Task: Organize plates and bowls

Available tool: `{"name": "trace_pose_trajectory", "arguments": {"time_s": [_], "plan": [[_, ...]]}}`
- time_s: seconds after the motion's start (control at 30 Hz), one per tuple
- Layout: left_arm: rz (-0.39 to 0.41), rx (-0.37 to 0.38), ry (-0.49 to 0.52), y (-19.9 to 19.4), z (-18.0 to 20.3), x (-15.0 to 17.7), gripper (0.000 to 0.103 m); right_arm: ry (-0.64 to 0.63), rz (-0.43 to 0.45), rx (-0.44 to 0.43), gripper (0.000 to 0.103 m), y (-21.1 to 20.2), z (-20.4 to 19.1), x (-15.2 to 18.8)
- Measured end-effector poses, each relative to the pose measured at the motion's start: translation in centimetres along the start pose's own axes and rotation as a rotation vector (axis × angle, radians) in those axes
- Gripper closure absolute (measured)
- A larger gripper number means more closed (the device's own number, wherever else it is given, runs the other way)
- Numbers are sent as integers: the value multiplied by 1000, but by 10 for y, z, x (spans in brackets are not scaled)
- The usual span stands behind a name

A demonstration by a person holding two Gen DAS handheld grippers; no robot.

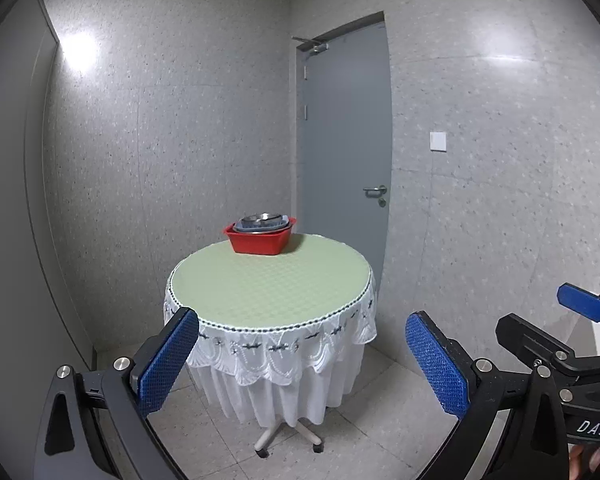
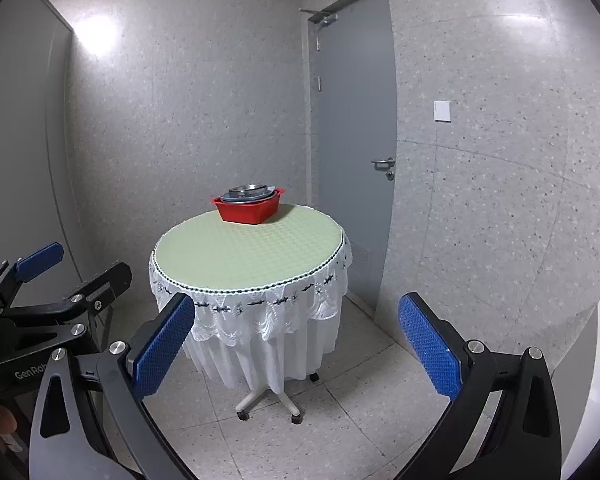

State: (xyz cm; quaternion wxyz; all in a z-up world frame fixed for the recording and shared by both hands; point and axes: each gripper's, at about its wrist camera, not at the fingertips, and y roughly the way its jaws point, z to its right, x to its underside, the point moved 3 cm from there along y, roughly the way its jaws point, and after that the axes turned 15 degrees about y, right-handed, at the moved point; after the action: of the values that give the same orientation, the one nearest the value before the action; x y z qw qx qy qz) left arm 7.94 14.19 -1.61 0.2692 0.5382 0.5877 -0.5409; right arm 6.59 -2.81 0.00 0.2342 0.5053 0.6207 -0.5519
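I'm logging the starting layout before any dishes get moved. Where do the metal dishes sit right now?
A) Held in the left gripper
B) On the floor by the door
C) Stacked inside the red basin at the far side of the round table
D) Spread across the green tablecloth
C: the metal dishes are stacked inside the red basin at the far side of the round table; both grippers are open and hold nothing.

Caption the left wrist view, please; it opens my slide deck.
Left gripper open, well short of a round table bearing a red tub of stacked dishes.
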Motion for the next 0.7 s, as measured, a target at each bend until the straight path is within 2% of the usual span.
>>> {"name": "trace_pose_trajectory", "arguments": {"time_s": [0.4,0.7], "plan": [[24,22,18,-6,-23,27,1,8,32,26,0,-13,-16,34],[43,34,14,-1,-30,31,1,2,41,43,0,-16,-19,39]]}}
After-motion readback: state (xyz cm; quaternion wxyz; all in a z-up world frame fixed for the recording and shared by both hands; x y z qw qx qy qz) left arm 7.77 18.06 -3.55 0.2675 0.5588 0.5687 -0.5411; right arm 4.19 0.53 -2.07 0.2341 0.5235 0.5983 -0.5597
